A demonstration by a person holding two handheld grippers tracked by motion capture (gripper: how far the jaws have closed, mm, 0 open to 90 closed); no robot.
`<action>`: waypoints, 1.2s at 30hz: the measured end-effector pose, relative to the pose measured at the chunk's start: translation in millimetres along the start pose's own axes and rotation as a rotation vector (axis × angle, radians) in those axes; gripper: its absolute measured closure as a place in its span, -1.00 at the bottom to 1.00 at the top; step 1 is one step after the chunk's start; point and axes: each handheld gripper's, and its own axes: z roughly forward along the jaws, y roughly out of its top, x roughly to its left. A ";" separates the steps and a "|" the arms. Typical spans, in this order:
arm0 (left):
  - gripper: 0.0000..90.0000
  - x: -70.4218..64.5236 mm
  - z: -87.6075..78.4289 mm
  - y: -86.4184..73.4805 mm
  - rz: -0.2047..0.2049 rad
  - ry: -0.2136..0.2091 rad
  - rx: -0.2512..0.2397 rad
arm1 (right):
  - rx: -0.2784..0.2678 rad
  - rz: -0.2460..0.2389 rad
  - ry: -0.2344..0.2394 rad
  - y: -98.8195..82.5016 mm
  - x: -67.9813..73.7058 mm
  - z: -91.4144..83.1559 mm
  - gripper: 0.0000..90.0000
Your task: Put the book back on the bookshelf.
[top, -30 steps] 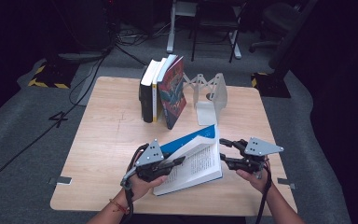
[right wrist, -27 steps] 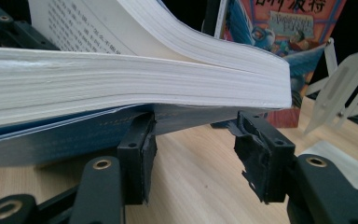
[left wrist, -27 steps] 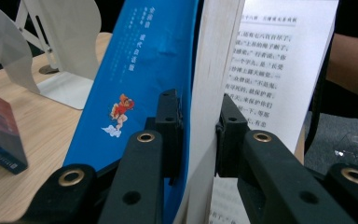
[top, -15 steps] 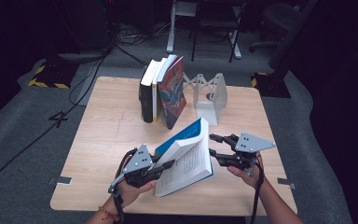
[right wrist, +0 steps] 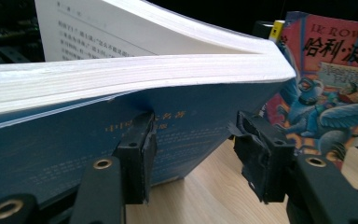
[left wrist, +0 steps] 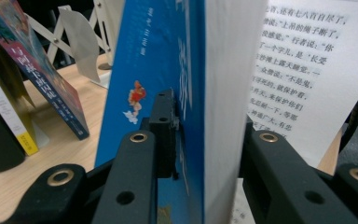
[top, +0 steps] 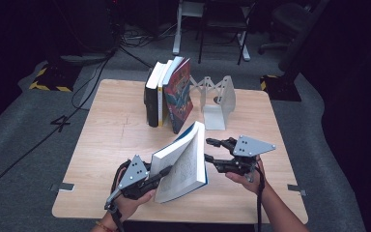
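High view: blue book raised on edge over the table, left gripper clamping its lower corner, right gripper level, parted beside it. Left gripper view: jaws just eased, gripping pages. Right gripper view: jaws apart, nothing held.

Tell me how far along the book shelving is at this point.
Done: three books stand beside the white bookend. In hand: the left gripper is clamped on the blue book, which is tilted up, partly open; the right gripper is open beside its cover. Left: closing it and standing it in the row.
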 end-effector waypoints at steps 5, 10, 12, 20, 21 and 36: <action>0.55 -0.8 1.2 -0.5 0.001 -0.020 0.010 | 0.024 0.007 0.017 -0.4 2.0 6.3 0.10; 0.64 -0.2 7.7 1.2 0.012 -0.069 0.016 | 0.023 0.005 0.032 -3.0 2.4 6.0 0.10; 0.69 4.4 10.7 1.1 -0.008 -0.106 0.001 | 0.028 -0.014 0.029 -3.7 1.2 3.6 0.08; 0.69 7.8 31.4 8.8 -0.024 -0.204 -0.038 | -0.018 0.006 -0.012 -6.1 -8.2 -10.1 0.09; 0.69 7.5 36.1 9.4 -0.032 -0.224 -0.053 | -0.025 0.006 -0.012 -5.4 -9.0 -12.3 0.09; 0.70 3.9 76.0 21.8 0.012 -0.274 -0.081 | -0.029 0.017 -0.055 -6.0 -22.3 -46.9 0.05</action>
